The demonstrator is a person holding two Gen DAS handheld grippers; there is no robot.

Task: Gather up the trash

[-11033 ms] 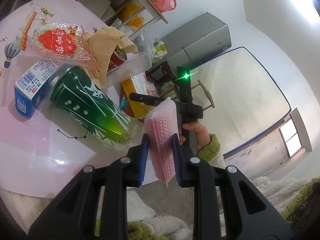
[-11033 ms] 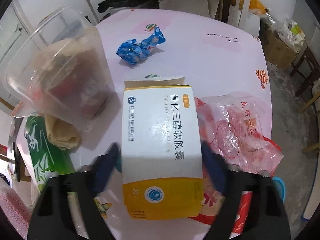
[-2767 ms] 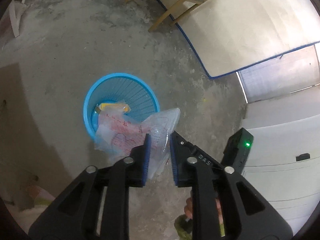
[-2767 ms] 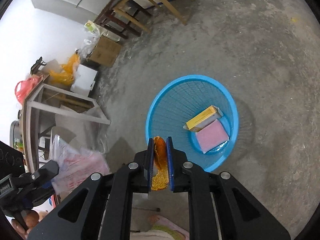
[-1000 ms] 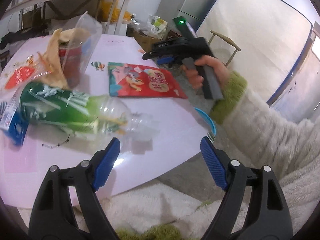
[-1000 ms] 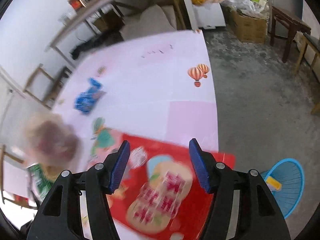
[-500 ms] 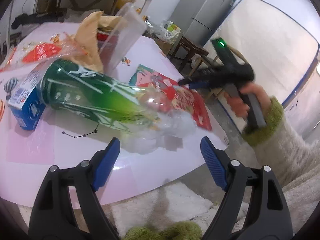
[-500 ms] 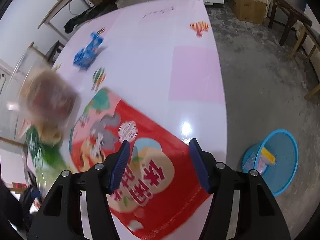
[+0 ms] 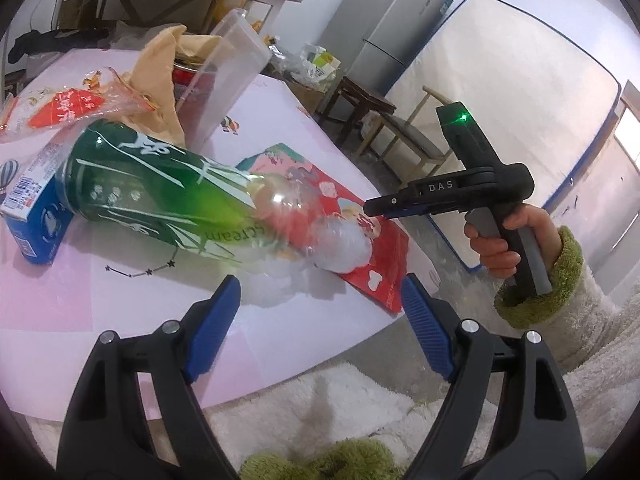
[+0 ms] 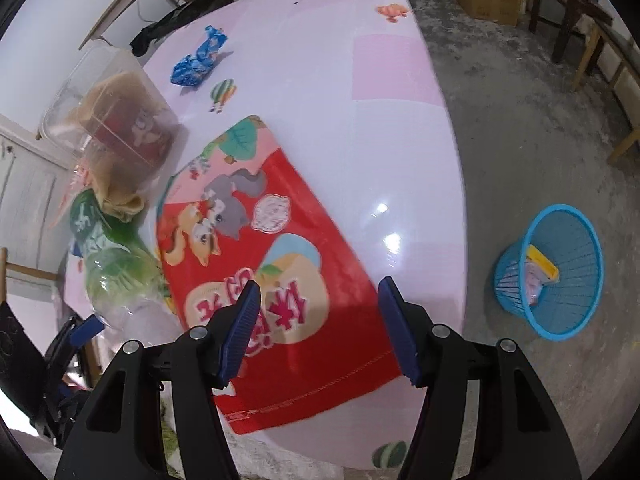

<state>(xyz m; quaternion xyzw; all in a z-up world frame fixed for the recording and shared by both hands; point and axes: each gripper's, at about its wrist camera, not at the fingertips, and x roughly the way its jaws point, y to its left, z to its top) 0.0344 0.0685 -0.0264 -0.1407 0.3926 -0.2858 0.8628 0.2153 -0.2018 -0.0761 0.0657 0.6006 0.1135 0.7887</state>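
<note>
We hold our left gripper (image 9: 320,304) wide, jaws closing slightly, empty, the green plastic bottle (image 9: 160,196) just ahead. Our right gripper (image 10: 318,308) hangs half-open, empty, over the red snack bag (image 10: 280,280).

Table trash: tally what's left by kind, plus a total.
Bags and wrappers: 3, namely red snack bag, clear red-print bag, blue wrapper
Bottles: 1, green bottle
Cartons: 1, blue box
Tubs: 1, clear tub
Total: 6
</note>
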